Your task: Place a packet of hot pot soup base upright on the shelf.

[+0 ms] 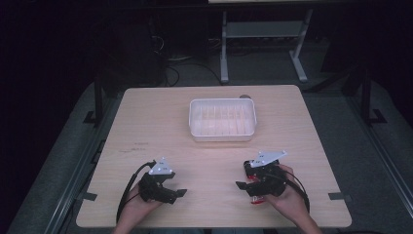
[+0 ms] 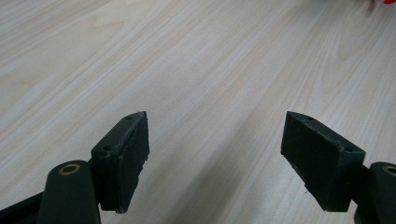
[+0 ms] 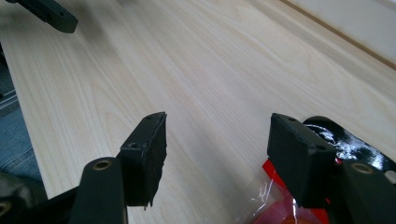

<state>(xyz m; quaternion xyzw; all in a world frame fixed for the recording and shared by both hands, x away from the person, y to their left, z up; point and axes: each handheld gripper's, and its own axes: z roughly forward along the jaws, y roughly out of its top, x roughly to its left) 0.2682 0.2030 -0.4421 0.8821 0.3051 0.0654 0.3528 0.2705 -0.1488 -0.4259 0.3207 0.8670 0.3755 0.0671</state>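
Note:
My left gripper (image 1: 176, 184) rests low over the front left of the light wooden table (image 1: 160, 122), held in a hand. In the left gripper view it (image 2: 217, 121) is open, with bare wood between its jaws. My right gripper (image 1: 242, 176) sits at the front right, also hand-held. It (image 3: 219, 119) is open too and holds nothing. A red and clear plastic packet (image 3: 273, 203) lies on the table under its right-hand jaw, with a shiny black part (image 3: 348, 140) beside it. From above, the packet (image 1: 256, 199) peeks out below that gripper.
A white plastic tray (image 1: 222, 118) with ribbed compartments stands at the back centre of the table; its wall (image 3: 355, 18) shows far off in the right gripper view. One jaw of the left gripper (image 3: 51, 14) shows there as well. Dark floor and metal frames surround the table.

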